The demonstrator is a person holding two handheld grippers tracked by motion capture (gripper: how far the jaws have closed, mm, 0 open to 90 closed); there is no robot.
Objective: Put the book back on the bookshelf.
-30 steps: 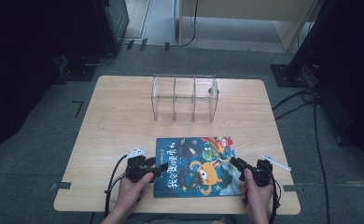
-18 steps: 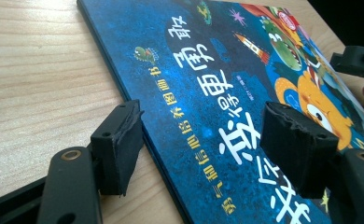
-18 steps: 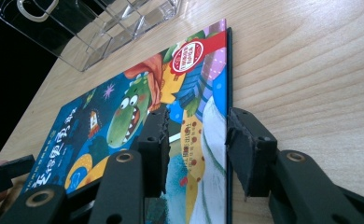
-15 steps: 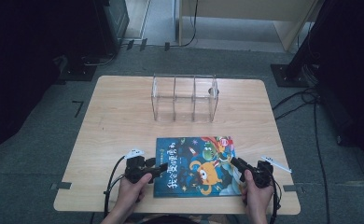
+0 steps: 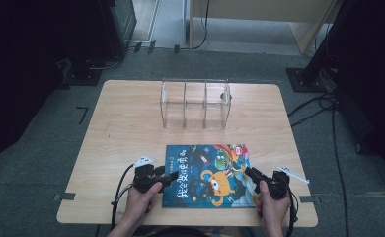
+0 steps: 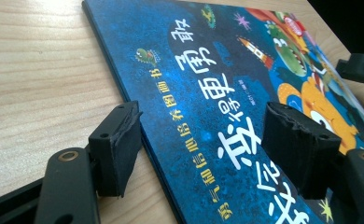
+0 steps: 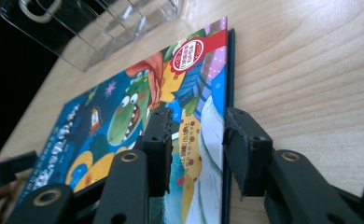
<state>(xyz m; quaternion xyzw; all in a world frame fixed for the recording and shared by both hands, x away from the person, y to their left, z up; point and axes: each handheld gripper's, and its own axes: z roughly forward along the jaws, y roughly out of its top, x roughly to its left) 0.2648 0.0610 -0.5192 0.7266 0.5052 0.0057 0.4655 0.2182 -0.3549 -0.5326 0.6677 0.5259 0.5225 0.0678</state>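
Note:
A children's picture book with a dark blue cartoon cover lies flat on the wooden table near its front edge. My left gripper is at the book's left edge; in the left gripper view its jaws stand wide, one beside the edge and one over the cover. My right gripper is at the book's right edge. Its jaws have just been closing with that edge between them, and the pads stand apart from it. Both are open.
A clear plastic organizer with three compartments stands behind the book at mid-table, and appears at the top of the right gripper view. Bare wood lies to the left and right of the book. Dark floor and cables surround the table.

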